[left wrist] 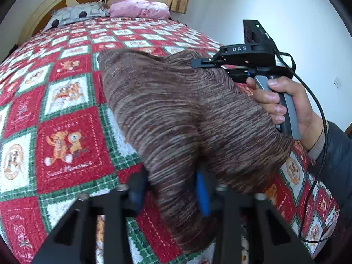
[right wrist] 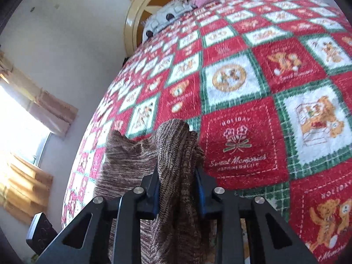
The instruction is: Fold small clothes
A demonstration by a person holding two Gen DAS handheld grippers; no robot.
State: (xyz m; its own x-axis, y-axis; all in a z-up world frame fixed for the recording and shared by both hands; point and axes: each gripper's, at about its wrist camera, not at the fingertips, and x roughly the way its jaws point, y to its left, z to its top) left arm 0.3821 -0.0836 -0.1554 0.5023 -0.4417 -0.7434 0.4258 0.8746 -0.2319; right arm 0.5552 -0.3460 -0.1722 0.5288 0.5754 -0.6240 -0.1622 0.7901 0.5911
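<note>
From the left wrist, the left gripper (left wrist: 171, 189) is clamped on the brown knit garment (left wrist: 176, 110), which stretches up and rightward toward the right gripper (left wrist: 198, 62), above the bed (left wrist: 66, 132).

From the right wrist, the right gripper (right wrist: 178, 184) pinches a bunched fold (garment trailing leftward).

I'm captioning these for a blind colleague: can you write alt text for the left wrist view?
The left gripper pinches a brown striped knit garment held above a red, white and green bear-patterned bedspread. At right, a hand holds the right gripper at the garment's far edge; pillows lie by the headboard.
</note>
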